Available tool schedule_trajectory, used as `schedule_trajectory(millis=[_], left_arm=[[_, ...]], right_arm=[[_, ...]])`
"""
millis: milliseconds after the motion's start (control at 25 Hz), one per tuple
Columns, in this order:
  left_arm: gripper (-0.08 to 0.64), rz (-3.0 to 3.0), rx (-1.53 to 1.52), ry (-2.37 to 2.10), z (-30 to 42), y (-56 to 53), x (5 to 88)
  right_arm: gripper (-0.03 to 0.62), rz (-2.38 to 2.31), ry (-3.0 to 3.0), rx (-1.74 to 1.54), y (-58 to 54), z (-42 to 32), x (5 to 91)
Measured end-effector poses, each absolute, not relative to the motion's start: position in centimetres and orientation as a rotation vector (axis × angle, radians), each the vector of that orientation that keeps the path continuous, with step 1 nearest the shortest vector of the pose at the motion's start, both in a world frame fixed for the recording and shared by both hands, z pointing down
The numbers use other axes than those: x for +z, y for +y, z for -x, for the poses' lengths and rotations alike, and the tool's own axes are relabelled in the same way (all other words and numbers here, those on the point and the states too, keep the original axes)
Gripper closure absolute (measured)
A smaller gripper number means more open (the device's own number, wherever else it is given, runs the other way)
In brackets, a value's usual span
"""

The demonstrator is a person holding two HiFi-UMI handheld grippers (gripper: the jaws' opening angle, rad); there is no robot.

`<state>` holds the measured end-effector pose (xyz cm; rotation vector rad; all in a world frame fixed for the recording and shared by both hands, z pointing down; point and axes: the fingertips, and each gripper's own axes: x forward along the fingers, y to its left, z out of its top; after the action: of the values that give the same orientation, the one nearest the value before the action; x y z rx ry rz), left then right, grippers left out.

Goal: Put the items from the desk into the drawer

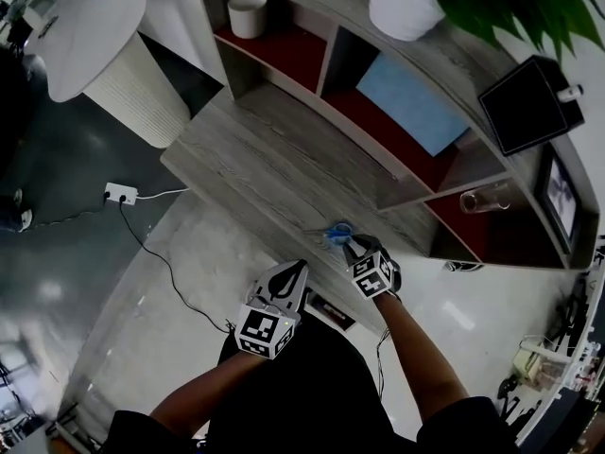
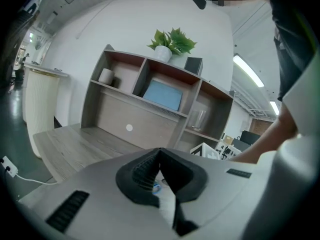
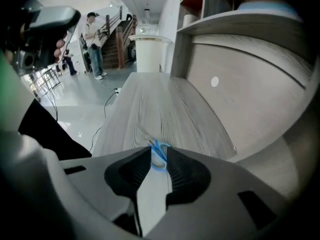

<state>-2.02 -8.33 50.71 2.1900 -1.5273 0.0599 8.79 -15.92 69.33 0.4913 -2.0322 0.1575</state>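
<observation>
At lower centre, the right gripper (image 3: 159, 151) pinches the blue scissors (image 3: 160, 161) by the handle on the desk (image 1: 255, 149). The left gripper (image 2: 160, 152), lower left, is pressed together.

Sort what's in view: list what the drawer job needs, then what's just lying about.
Job: blue scissors on the desk, right tool closed on their handle; left tool, shut and empty.
Lying about: white cup, potted plant, blue board, glass, power strip.
</observation>
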Motion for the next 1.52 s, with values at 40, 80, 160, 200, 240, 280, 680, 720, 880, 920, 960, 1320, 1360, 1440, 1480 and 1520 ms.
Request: schedule_trajectory(millis=[40,80,160,200,240,280,680,720,880,920,960,1320,1360,1440,1480,1520], left_arm=[[0.546,-2.179,0.059,-1.535,2.0,-8.4,50.8],[0.546,-2.169,0.058,-1.541,2.0,-8.5,51.0],[0.546,-2.154,0.058,-1.553,1.9,-8.6,51.1],[0.546,-2.149,0.06,-1.561,1.9,-8.7,51.1],[0.546,-2.144,0.061,-1.574,2.0,-8.8,51.0],[0.546,-2.141,0.063,-1.589,2.2,-8.9,51.0],[0.546,-2.083,0.107,-1.655,4.1,-8.1,51.6],[0.546,-2.079,0.109,-1.655,4.2,-8.0,51.7],[0.546,-2.063,0.113,-1.657,4.9,-7.4,52.0],[0.547,-2.058,0.113,-1.659,5.1,-7.2,52.1],[0.546,-2.055,0.114,-1.66,5.2,-7.1,52.2],[0.546,-2.068,0.121,-1.641,5.9,-6.0,52.1],[0.546,-2.073,0.121,-1.64,6.0,-5.8,51.9],[0.546,-2.081,0.121,-1.636,6.4,-5.2,51.7],[0.546,-2.085,0.118,-1.635,6.6,-4.9,51.5],[0.546,-2.09,0.115,-1.632,6.8,-4.6,51.4]], right_arm=[[0.497,-0.457,-2.014,0.136,-16.2,-8.7,70.0],[0.495,-0.428,-2.0,0.117,-16.5,-8.7,70.5],[0.495,-0.377,-1.983,0.087,-17.0,-8.3,71.4],[0.495,-0.35,-1.975,0.074,-17.2,-8.2,71.9],[0.494,-0.32,-1.966,0.061,-17.3,-8.0,72.4],[0.494,-0.289,-1.955,0.046,-17.4,-7.8,72.9],[0.477,-0.028,-1.812,-0.048,-16.6,-7.6,77.6],[0.476,-0.023,-1.803,-0.048,-16.5,-7.6,77.8],[0.477,-0.021,-1.776,-0.056,-16.5,-7.4,78.3],[0.482,-0.025,-1.776,-0.038,-16.5,-7.4,78.3],[0.485,-0.033,-1.779,-0.015,-16.5,-7.4,78.3],[0.494,-0.122,-1.811,0.018,-16.4,-7.6,77.9],[0.492,-0.141,-1.813,0.031,-16.4,-7.6,77.8],[0.492,-0.179,-1.828,0.071,-16.0,-7.6,77.4],[0.492,-0.195,-1.837,0.086,-15.7,-7.6,77.1],[0.492,-0.208,-1.844,0.093,-15.3,-7.6,76.8]])
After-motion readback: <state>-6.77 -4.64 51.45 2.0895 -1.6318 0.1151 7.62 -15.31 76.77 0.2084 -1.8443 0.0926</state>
